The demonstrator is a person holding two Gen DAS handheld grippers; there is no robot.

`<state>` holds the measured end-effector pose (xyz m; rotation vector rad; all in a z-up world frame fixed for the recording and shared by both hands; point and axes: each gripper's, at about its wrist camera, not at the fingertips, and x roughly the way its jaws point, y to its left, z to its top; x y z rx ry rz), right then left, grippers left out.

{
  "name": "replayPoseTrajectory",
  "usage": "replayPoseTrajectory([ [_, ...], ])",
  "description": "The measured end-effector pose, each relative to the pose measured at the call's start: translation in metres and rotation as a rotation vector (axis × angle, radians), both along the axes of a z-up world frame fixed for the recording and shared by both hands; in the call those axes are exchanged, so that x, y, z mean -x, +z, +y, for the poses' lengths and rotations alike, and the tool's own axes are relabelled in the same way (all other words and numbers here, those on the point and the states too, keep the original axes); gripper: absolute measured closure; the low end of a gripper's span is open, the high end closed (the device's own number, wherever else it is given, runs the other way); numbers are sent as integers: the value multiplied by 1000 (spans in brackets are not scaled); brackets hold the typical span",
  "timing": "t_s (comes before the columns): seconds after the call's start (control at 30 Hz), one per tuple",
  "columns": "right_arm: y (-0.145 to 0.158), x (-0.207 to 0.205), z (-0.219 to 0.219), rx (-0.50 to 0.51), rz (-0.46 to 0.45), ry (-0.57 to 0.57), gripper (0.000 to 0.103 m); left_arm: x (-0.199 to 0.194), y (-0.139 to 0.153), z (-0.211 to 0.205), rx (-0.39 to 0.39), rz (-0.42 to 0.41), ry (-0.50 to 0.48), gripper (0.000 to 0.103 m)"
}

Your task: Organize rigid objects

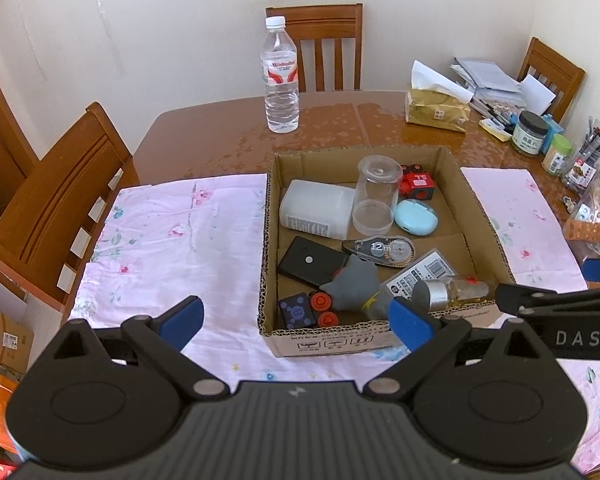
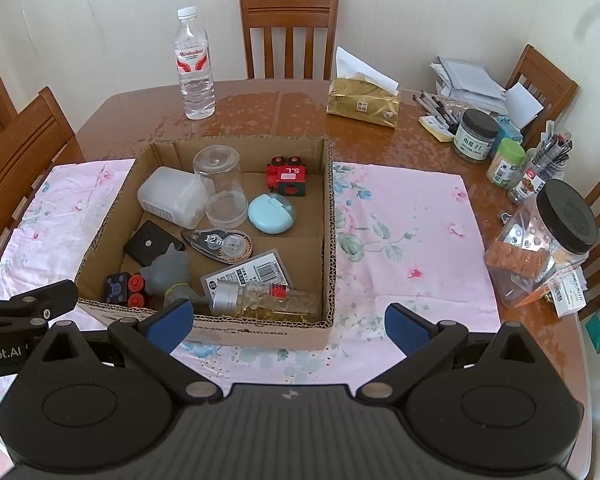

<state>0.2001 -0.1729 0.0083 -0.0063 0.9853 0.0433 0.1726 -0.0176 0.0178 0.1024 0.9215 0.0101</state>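
Brown cardboard box (image 2: 328,240), pink floral cloth (image 2: 412,240)

The correction tape (image 2: 219,245) reads "12m" and the red toy train (image 2: 287,179) bears "S.L". The right gripper's arm (image 1: 572,328) shows "DAS", and the left gripper's arm (image 2: 4,354) shows "obot.AI".

A glossy brown wooden table (image 2: 260,120) carries a pink floral cloth (image 2: 412,240), on which an open cardboard box (image 2: 328,220) sits. Directly on the wood stand a clear plastic water bottle (image 2: 193,68), a gold tissue pack (image 2: 362,104) and a black-lidded clear jar (image 2: 540,248).

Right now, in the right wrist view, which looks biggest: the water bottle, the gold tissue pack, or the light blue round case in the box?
1. Clear plastic water bottle
2. Gold tissue pack
3. Light blue round case

The bottle and the pack look close.
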Motion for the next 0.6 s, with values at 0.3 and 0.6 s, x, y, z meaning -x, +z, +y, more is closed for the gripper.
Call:
replayPoseTrajectory([
  [0.3,1,-2,1,1,-1,4,0,-1,0,0,-1,2,6,4],
  [0.6,1,-3,1,3,0,2,0,-2,0,-1,-1,6,8,4],
])
